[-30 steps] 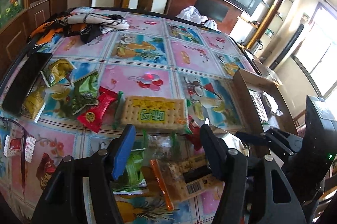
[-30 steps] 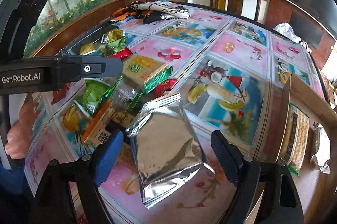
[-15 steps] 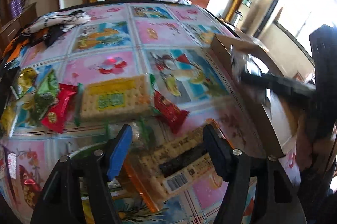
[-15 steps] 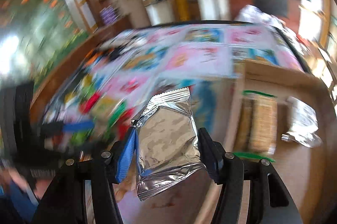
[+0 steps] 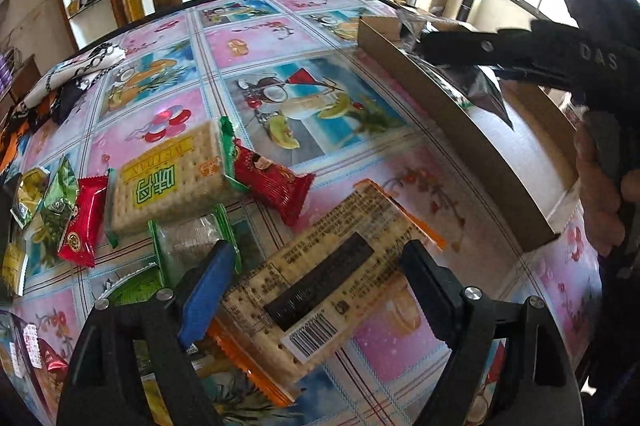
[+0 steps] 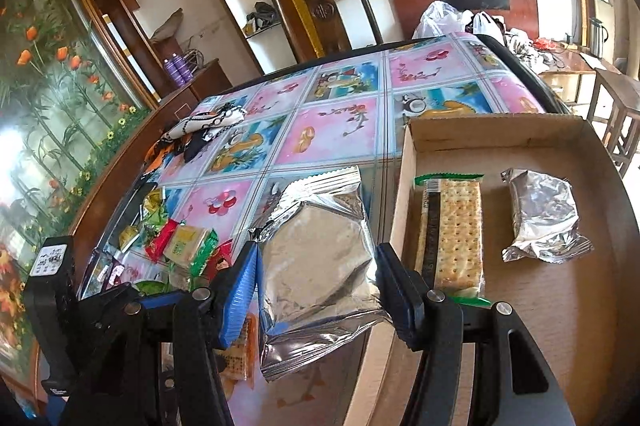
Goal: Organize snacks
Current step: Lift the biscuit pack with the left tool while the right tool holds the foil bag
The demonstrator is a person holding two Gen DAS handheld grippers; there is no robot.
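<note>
The tablecloth (image 5: 256,38) under my grippers is a grid of pink and blue squares printed with fruit, coconuts and drinks. The pouch (image 6: 320,258) is plain shiny silver, like the smaller silver packet (image 6: 544,218) in the brown cardboard box (image 6: 500,130). The crackers (image 6: 456,230) in there are pale with green wrapper ends. Below my left gripper, the cracker pack (image 5: 320,286) has orange edges, a black band and a white barcode. Near it lie a red wrapper (image 5: 276,182) and a yellow-and-green biscuit pack (image 5: 168,178). One finger (image 5: 204,290) is blue.
</note>
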